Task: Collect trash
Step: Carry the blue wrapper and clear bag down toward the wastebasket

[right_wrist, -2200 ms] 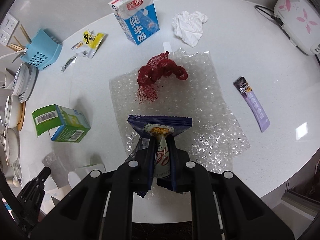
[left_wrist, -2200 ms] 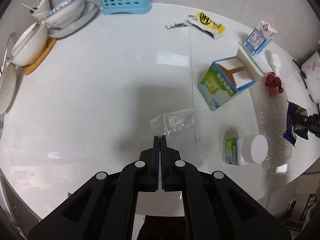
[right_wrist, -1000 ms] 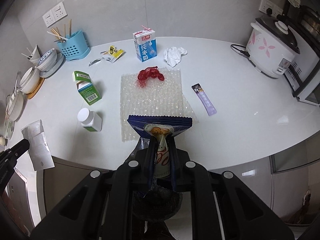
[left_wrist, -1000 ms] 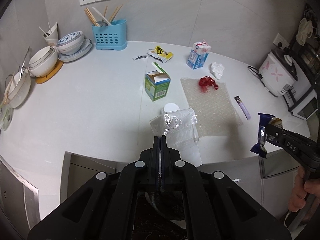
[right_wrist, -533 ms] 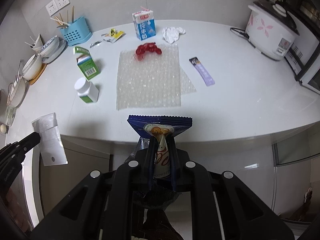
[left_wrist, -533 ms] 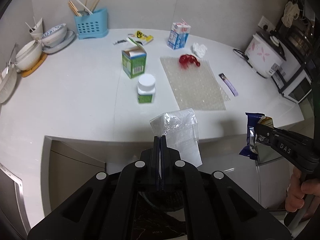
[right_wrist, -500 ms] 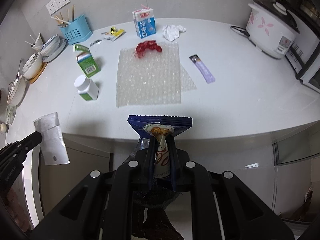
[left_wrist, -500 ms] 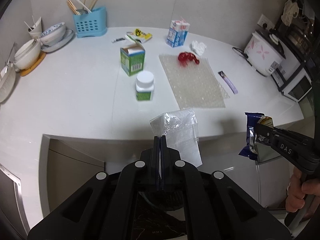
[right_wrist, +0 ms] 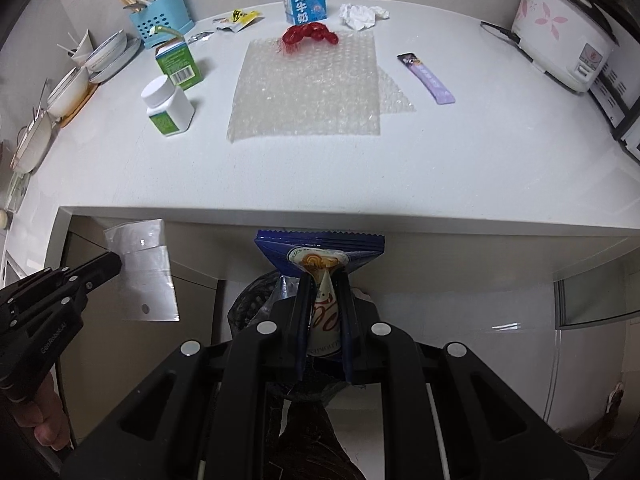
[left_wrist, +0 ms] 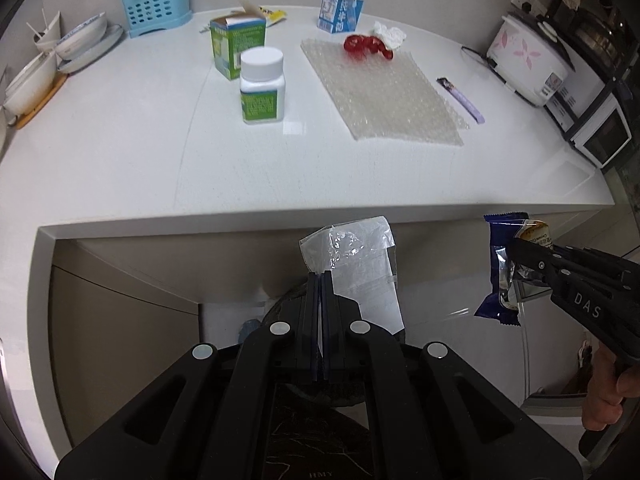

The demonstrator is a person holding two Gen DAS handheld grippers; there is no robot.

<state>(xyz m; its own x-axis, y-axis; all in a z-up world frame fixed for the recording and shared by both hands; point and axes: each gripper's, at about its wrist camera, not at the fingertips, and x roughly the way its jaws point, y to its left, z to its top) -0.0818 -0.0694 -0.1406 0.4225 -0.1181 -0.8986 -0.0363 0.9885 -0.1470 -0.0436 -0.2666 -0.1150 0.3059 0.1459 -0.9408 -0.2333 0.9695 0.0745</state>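
My left gripper is clamped flat on a clear plastic bag; my right gripper pinches a blue snack wrapper. A black-lined bin sits beneath both.

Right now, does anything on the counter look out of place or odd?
Yes. The green carton stands with its top flap torn open. A crumpled tissue and a red mesh net lie loose, the net on the bubble wrap. Nothing looks spilled.

Both grippers, left gripper and right gripper, clamped, angled downward.
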